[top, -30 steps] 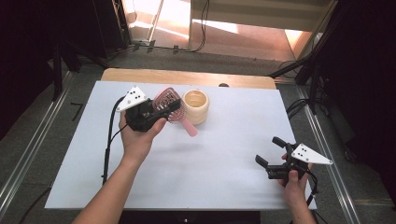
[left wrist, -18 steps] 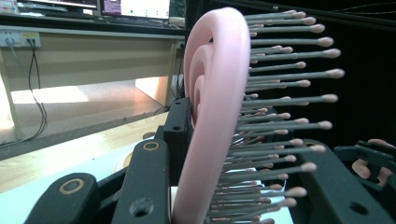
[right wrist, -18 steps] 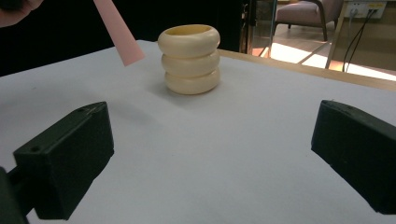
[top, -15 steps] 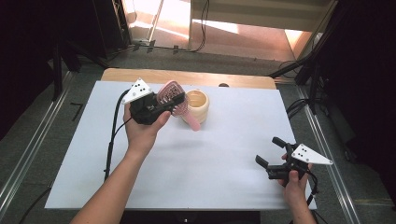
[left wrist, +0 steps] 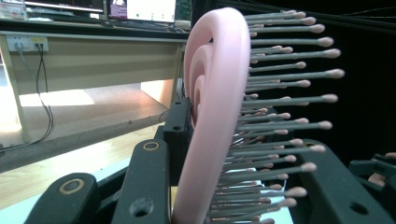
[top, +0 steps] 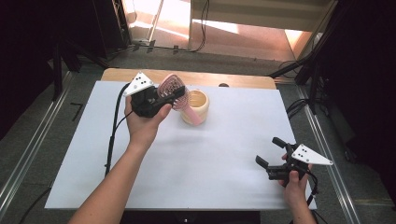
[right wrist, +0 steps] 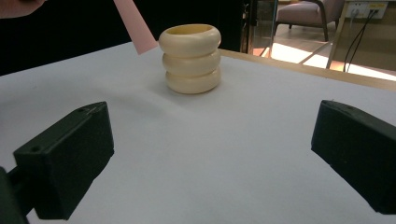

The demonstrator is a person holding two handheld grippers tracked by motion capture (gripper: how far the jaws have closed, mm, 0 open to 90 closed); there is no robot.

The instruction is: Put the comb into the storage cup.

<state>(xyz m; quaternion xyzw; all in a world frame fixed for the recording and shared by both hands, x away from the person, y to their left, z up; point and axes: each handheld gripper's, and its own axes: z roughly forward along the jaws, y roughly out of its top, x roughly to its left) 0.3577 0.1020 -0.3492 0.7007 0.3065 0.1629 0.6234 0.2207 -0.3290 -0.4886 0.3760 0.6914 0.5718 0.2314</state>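
High view. The left gripper [top: 161,100], held in the person's left hand [top: 142,123], is raised over the far left part of the white table cover [top: 224,154], its grey three-cornered plate uppermost. Its jaws are closed on the head of a pink hairbrush [top: 175,93]. The brush's long axis runs diagonally: the oval, open-work head lies up and to the left at the jaws, and the handle [top: 192,113] slopes down and to the right, its end lying over the near rim of a cream ribbed cup [top: 196,106]; whether the handle touches the cup cannot be told. The cup stands upright near the far edge of the cover, just right of the left gripper. The right gripper [top: 270,153], in the right hand [top: 295,182], sits low at the near right corner, well apart from the cup, jaws spread wide with nothing between them.

Left gripper view. The hairbrush [left wrist: 212,107] stands nearly upright between the two black jaws, seen edge-on: the pink curved back faces left, the bristles [left wrist: 285,98] point right, each tipped with a small ball. One jaw bears on the back, the other against the bristle side.

Right gripper view. The two jaws stand far apart and empty over the table cover [right wrist: 210,158]. Beyond them the cup [right wrist: 190,58] shows as three stacked rounded rings, mouth upward. The hairbrush handle [right wrist: 135,25] enters from the top left, slanting down toward the cup's left side.
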